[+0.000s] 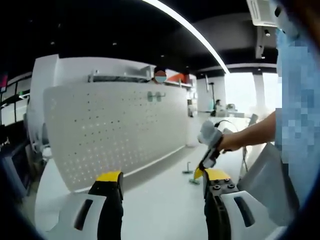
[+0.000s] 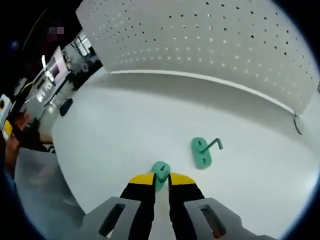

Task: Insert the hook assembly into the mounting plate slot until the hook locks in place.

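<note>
Right gripper (image 2: 161, 181) clamped on a green plastic hook piece (image 2: 160, 172), second green hook with metal peg (image 2: 202, 150) mid white table (image 2: 125, 130), below white perforated pegboard (image 2: 210, 40), left gripper (image 1: 162, 184) spread open, holding nothing

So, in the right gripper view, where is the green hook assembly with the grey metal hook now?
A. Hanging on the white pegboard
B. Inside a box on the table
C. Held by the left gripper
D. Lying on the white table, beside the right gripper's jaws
D: the green hook assembly lies flat on the white table, apart from the right gripper, whose jaws close on another green piece; the pegboard stands behind.
</note>
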